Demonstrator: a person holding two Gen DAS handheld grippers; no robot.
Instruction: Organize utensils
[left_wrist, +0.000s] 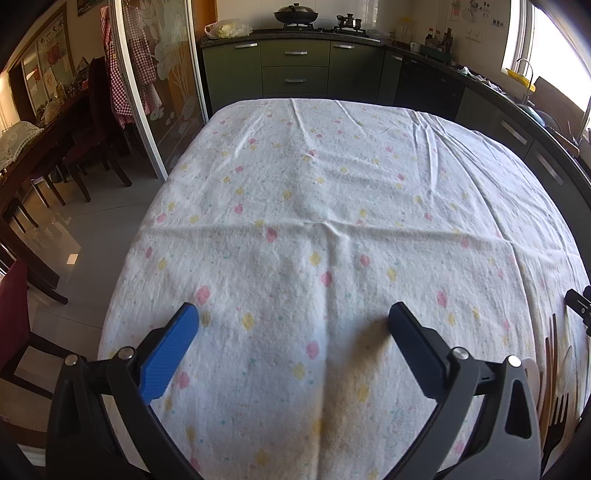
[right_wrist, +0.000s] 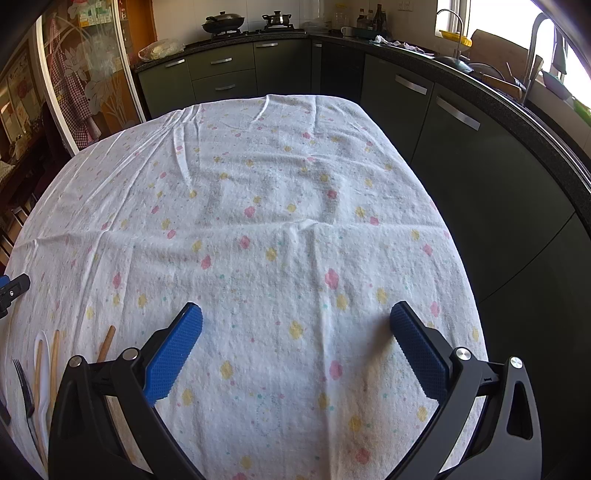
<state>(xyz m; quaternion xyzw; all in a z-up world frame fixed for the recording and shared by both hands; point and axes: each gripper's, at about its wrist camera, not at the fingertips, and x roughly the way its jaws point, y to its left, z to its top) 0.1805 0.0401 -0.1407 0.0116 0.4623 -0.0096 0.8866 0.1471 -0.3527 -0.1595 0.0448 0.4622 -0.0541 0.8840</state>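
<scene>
- Nearest the lens, left wrist view: left gripper (left_wrist: 293, 317), jaws spread wide, nothing between the blue pads (left_wrist: 168, 356). It hovers over bare floral tablecloth (left_wrist: 314, 184).
- Right wrist view: right gripper (right_wrist: 295, 317), jaws likewise wide apart and empty, over the same cloth.
- Task items: the utensils lie together near the front edge of the table, between the two grippers. They sit at the far right of the left view and the far left of the right view.
- Count, left to right in the right wrist view: one dark fork (right_wrist: 23, 384), one white spoon (right_wrist: 42, 365), one wooden stick-like handle (right_wrist: 54, 354), and one shorter wooden handle (right_wrist: 106, 343) apart from the rest and partly hidden by the gripper body. A further wooden piece may lie under the spoon; I cannot tell.
- Left view shows the same cluster: a dark fork (left_wrist: 556, 421), wooden tines (left_wrist: 553, 339). Exact total unclear at the fisheye rim.
- Grippers: two. No tray or holder is in view.
- Risk: the items lie flat and close, some touching, so a pinch may catch two at once or slide off a thin handle.
- Risk: the soft, creased cloth could bunch under a low jaw and drag neighbours.
- Risk: the cluster sits near the table edge; a nudge could tip a piece off.
- Risk: both grippers reaching inward to the same cluster could collide.
</scene>
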